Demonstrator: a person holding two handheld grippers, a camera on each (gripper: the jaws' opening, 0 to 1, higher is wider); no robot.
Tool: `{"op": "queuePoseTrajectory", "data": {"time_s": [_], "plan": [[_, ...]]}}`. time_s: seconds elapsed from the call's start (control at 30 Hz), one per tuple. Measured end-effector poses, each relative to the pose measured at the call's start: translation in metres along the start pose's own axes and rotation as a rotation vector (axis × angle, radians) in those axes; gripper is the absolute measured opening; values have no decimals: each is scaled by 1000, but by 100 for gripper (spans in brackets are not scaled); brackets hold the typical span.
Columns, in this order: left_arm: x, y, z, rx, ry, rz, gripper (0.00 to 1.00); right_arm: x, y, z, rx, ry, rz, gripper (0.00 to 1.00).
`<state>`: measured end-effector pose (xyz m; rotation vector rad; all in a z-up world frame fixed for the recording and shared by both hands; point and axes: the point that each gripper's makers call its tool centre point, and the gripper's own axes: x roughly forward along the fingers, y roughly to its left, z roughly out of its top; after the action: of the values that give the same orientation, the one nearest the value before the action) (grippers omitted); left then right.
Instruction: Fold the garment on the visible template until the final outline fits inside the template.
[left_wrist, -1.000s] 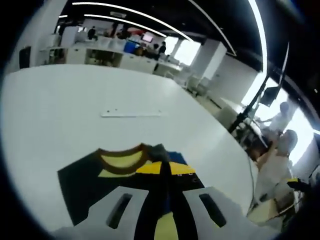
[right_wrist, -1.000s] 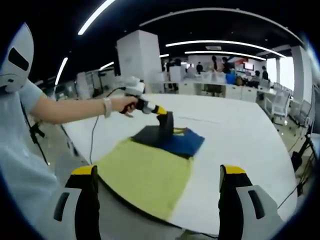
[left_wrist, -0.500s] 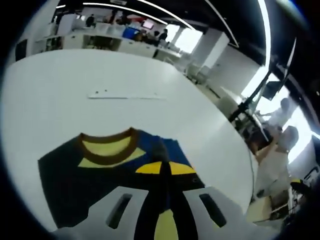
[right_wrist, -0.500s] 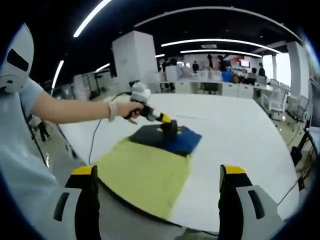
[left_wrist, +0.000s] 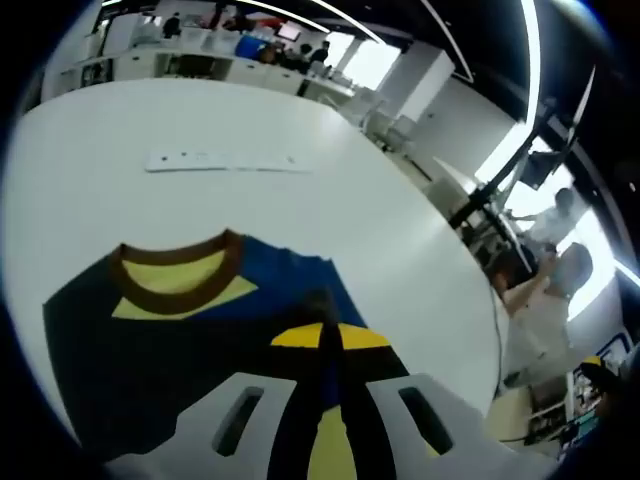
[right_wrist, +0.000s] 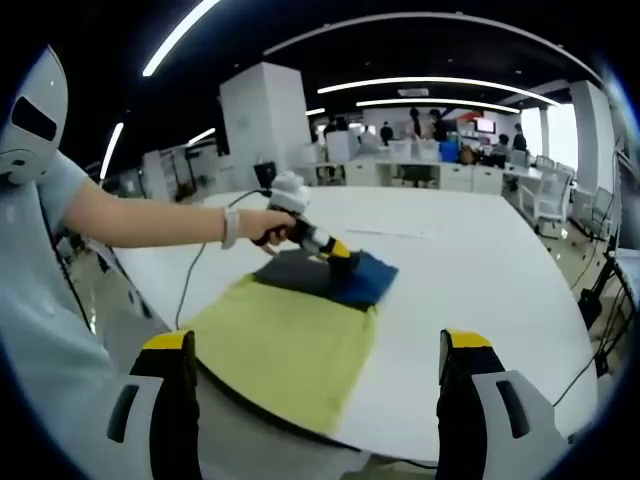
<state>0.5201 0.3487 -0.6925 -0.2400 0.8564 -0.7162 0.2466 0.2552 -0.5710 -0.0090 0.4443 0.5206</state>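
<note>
A navy garment (left_wrist: 170, 340) with a brown collar (left_wrist: 175, 268) and yellow lining lies on the white table (left_wrist: 200, 120). My left gripper (left_wrist: 328, 336) is shut on a fold of the garment near its blue edge. In the right gripper view, a person's hand (right_wrist: 268, 225) holds the left gripper (right_wrist: 340, 258) low over the navy and blue fold (right_wrist: 320, 275). That fold rests on the far end of a flat yellow-green sheet (right_wrist: 285, 345); I cannot tell whether the sheet is garment or template. My right gripper (right_wrist: 315, 400) is open and holds nothing, back from the table's near edge.
A thin white strip (left_wrist: 225, 160) lies on the table beyond the garment. The table (right_wrist: 470, 270) is wide and round-edged. People (left_wrist: 545, 300) stand off its right side, and desks with more people line the far wall. A cable (right_wrist: 195, 270) hangs from the left gripper.
The left gripper has carried the held fold lower and farther across, so the navy part now lies flatter on the yellow-green sheet. The right gripper has stayed put, open.
</note>
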Motion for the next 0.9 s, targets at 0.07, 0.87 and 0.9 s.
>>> {"op": "queuePoseTrajectory", "data": {"time_s": [0.07,0.87,0.9], "plan": [[3,1,-1,-7,4,5,0,0,0,-1,0,2,0,100],[35,-22,-26,66,71,5,5,0,0,-8,26,8,-4,100],[36,-23,-26,64,73,0,5,0,-1,-8,28,6,-5,100]]}}
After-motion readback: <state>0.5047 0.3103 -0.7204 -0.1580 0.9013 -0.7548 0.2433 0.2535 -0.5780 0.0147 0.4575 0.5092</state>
